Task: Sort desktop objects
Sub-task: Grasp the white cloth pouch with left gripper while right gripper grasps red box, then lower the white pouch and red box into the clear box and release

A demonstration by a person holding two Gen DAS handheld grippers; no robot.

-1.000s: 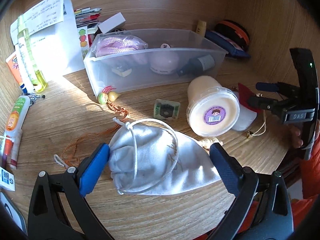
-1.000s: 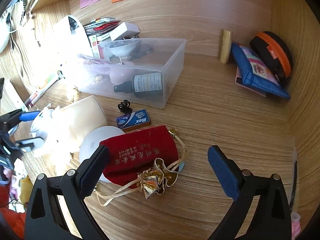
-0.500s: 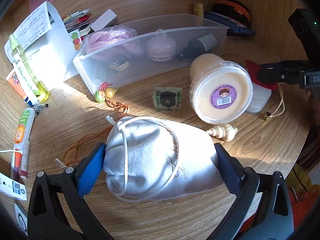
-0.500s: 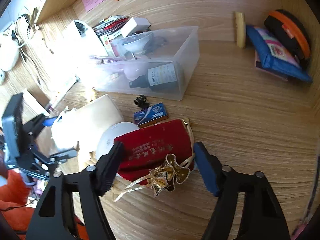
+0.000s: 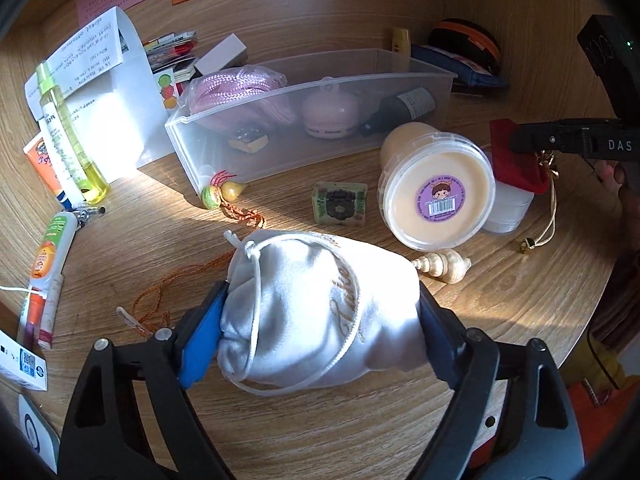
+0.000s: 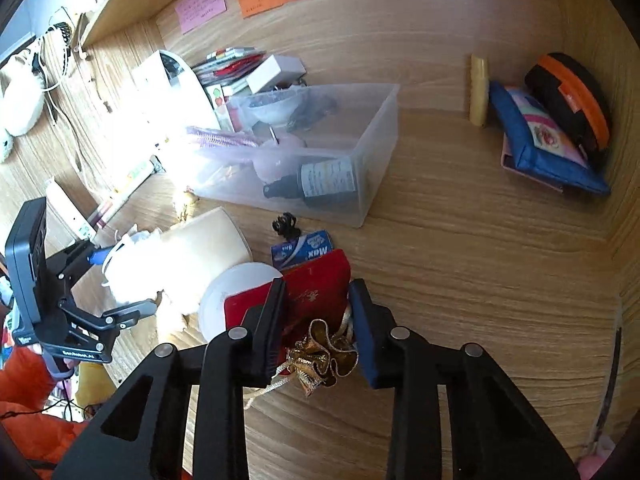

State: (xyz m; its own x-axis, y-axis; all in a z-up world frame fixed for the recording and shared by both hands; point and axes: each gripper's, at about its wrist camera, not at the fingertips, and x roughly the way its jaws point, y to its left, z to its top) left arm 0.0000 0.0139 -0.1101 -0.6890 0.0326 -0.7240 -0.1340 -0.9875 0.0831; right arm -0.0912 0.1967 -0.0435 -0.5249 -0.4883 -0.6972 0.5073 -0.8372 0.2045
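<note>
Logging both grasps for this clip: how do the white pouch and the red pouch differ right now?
The white pouch is plump and fills the wide span of the left gripper; the red pouch is flat and pinched narrowly in the right gripper. The white pouch has a white drawstring, the red pouch a gold cord with a gold ruffle. The red pouch overlaps a white lid; the white pouch does not. Both are drawstring bags, each clamped by a gripper.

The wooden desk (image 5: 500, 300) carries a clear plastic bin (image 5: 304, 120). Directly in front of the bin lie a cream tub (image 5: 436, 196), a seashell (image 5: 444, 266) and a green square block (image 5: 340, 202).
</note>
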